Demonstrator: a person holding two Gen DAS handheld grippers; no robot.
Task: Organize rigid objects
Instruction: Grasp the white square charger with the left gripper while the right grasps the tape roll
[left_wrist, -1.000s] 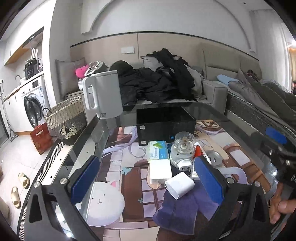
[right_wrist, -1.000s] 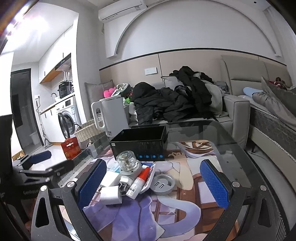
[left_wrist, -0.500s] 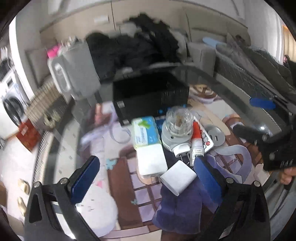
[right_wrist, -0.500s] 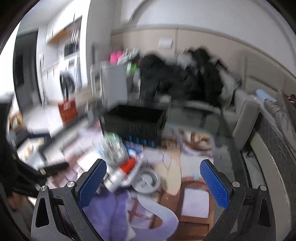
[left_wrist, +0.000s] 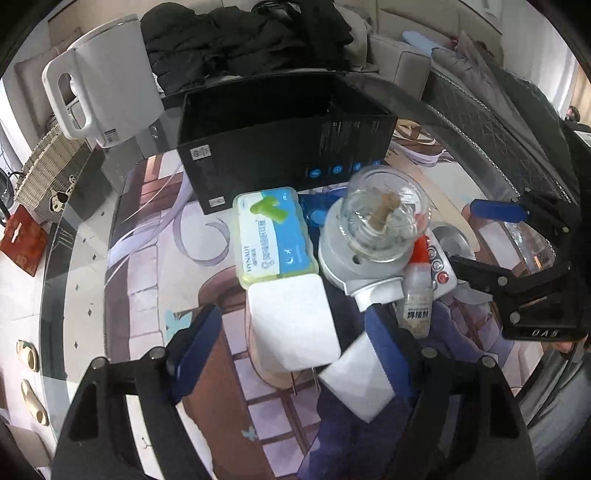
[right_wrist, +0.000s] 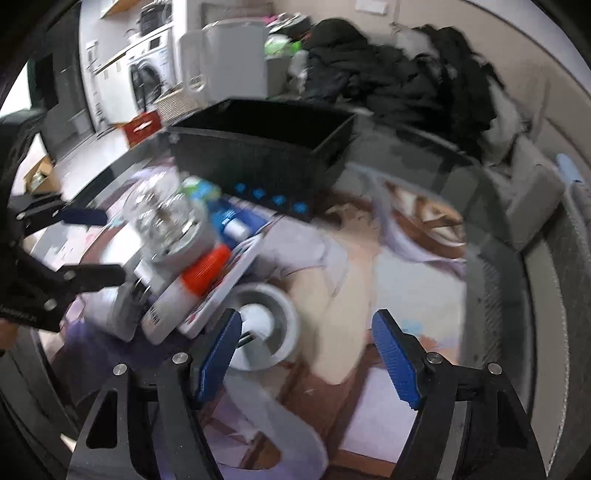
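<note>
On the glass table (left_wrist: 85, 236), a clutter of small things lies just in front of the open black box (left_wrist: 284, 144), which sits at 12 o'clock in both views. The left gripper (left_wrist: 291, 343) points down over a white charger (left_wrist: 291, 325); its jaws have just been closing and now stand half wide, with the charger between them but no pad pressing on it. A second white block (left_wrist: 354, 384) lies at 4 o'clock of the charger, against the right pad. At 12 o'clock of the charger sits an earplug case (left_wrist: 275, 236), and at 2 o'clock a glass-domed device (left_wrist: 373, 236) with a glue bottle (left_wrist: 419, 295) beside it. The right gripper (right_wrist: 306, 354) has also just been closing, its jaws half wide and holding nothing; a grey ring (right_wrist: 266, 328) lies just past its left pad. The right view is blurred.
</note>
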